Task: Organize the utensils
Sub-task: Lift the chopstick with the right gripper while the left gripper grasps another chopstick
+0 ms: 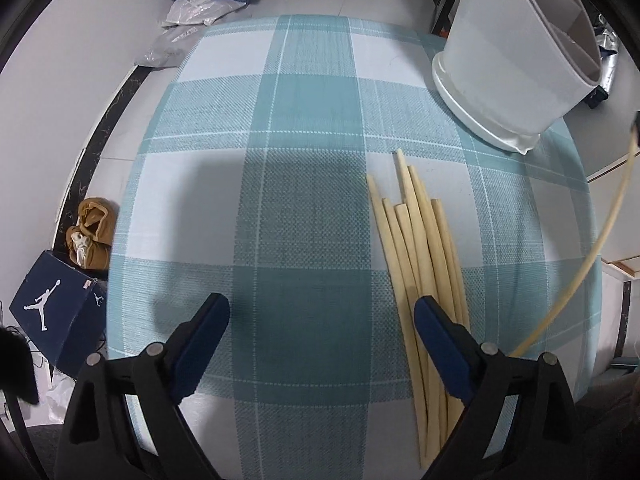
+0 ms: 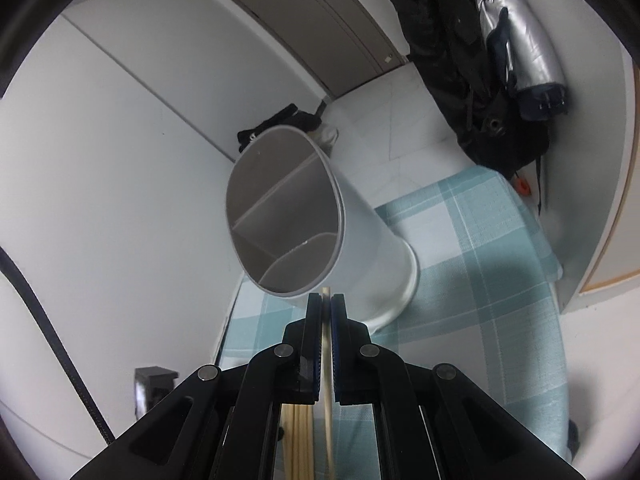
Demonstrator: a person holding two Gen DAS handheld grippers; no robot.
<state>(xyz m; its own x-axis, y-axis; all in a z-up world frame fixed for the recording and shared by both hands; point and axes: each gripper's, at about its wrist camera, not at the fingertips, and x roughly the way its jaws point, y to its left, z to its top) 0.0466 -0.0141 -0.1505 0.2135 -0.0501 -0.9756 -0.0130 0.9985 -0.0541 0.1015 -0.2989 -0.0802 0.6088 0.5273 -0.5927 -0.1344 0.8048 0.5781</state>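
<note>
Several pale wooden chopsticks (image 1: 420, 264) lie in a loose bundle on the teal plaid tablecloth (image 1: 304, 184). My left gripper (image 1: 322, 312) points down over the cloth, open wide; its right finger (image 1: 436, 332) hangs over the bundle's near end, and mostly bare cloth shows between the fingers. A white divided utensil holder (image 1: 508, 60) stands at the table's far right. My right gripper (image 2: 327, 304) is shut on a single chopstick (image 2: 327, 380), whose tip sits just in front of the holder's (image 2: 360, 248) open mouth. That chopstick (image 1: 596, 248) also shows at the right edge of the left wrist view.
On the floor to the left are a dark blue shoe box (image 1: 60, 320), brown shoes (image 1: 92, 232) and plastic bags (image 1: 200, 8). Past the table's far edge hang a dark jacket (image 2: 452, 60) and a silver folded cover (image 2: 520, 40). A black cable (image 2: 52, 320) runs down the left.
</note>
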